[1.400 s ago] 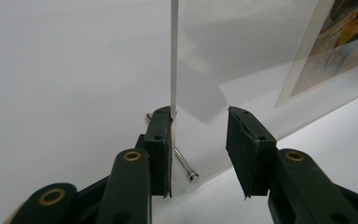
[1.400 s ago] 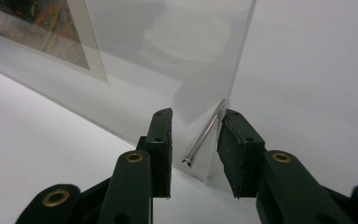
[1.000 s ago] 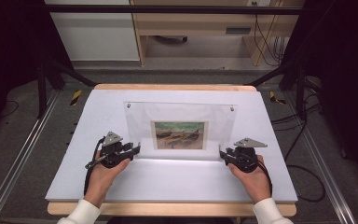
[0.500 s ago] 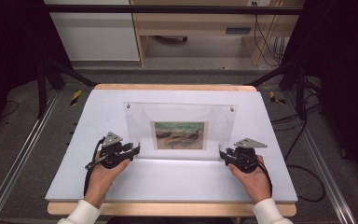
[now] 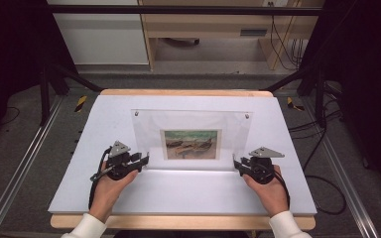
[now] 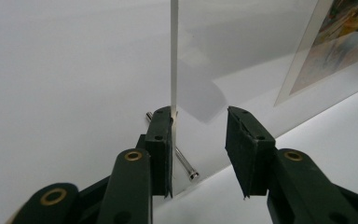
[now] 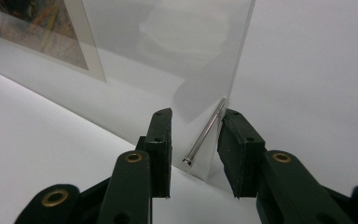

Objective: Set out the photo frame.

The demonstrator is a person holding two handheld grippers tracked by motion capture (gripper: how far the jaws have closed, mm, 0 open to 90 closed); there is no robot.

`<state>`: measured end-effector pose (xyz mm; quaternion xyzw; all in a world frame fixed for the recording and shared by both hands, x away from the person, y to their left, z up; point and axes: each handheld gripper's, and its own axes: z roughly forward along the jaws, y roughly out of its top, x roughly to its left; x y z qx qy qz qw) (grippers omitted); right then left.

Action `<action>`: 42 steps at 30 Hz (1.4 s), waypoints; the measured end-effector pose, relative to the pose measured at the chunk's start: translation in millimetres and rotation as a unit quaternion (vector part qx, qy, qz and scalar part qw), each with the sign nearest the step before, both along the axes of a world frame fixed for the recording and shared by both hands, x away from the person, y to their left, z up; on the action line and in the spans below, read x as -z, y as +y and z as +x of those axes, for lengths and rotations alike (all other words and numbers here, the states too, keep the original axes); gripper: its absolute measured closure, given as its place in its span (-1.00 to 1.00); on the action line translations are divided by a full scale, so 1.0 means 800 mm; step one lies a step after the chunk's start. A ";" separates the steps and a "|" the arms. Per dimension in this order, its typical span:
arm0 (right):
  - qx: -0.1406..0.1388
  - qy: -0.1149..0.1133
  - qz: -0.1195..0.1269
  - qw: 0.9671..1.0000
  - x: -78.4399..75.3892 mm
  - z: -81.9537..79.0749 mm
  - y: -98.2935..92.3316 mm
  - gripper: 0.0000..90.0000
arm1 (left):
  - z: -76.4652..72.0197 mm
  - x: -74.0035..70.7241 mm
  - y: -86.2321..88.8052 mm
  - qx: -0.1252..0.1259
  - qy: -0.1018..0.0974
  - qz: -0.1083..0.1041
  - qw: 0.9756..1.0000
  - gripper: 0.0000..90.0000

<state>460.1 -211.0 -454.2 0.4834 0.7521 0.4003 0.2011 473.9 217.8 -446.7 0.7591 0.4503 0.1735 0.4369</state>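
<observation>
In the high view, a clear acrylic frame point(image 5: 191, 135) with a picture point(image 5: 190, 144) stands mid-table point(image 5: 104, 198); the left gripper point(image 5: 141, 161) and right gripper point(image 5: 236, 164) sit at its near corners.

In the left gripper view, jaws part-open straddle the panel's edge, one pad point(image 6: 161, 140) touching; a metal pin point(image 6: 185, 163) lies between.

In the right gripper view, jaws similarly apart flank another pin point(image 7: 205, 133).

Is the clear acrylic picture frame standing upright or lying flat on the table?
Upright. The acrylic frame stands on its bottom edge on the white table; the left gripper view shows its side edge rising vertically.

A lab: black-curtained rig, metal rails point(image 5: 17, 173), loose cables point(image 5: 283, 42).
</observation>
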 end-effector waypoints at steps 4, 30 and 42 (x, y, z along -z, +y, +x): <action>0.001 0.002 0.000 1.000 0.000 0.000 0.000 0.46 | 0.000 0.000 0.000 0.000 -0.001 0.000 1.000 0.37; -0.015 -0.010 -0.004 1.000 -0.001 -0.001 0.000 0.24 | 0.000 -0.005 0.000 0.019 -0.016 0.016 1.000 0.24; -0.018 -0.043 -0.038 0.998 -0.008 0.001 0.011 -0.59 | 0.000 -0.011 -0.010 0.032 -0.047 0.040 0.998 -0.55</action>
